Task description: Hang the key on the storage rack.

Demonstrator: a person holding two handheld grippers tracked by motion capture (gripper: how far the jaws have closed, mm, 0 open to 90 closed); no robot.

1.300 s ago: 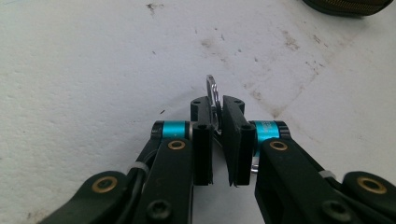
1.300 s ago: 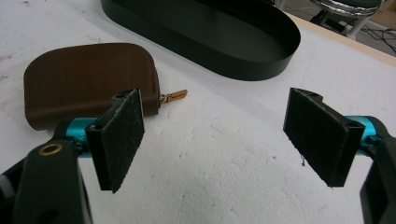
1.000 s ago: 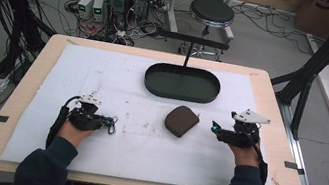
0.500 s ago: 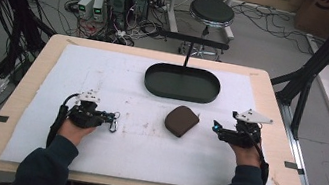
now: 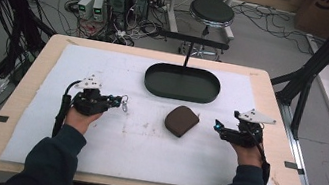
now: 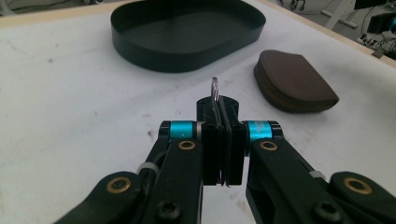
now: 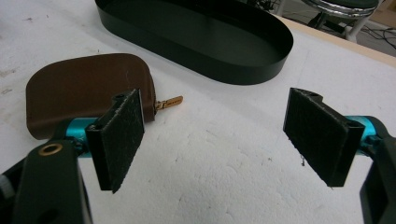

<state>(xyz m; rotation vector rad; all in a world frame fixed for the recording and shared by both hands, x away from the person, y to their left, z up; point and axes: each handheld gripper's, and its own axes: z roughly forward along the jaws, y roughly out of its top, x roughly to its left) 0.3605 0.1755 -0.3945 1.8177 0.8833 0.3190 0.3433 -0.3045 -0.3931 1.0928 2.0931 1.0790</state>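
Left claw pressed together on a small metal ring, maybe a key ring, held above the white mat near the left side of the worktop. Right claw spread wide, with nothing between, just beside the brown pouch in the middle. Black tray toward the far edge. Step in hand, probably: carrying the ring. Next, probably: placing it into the pouch or tray, with a steady grip.
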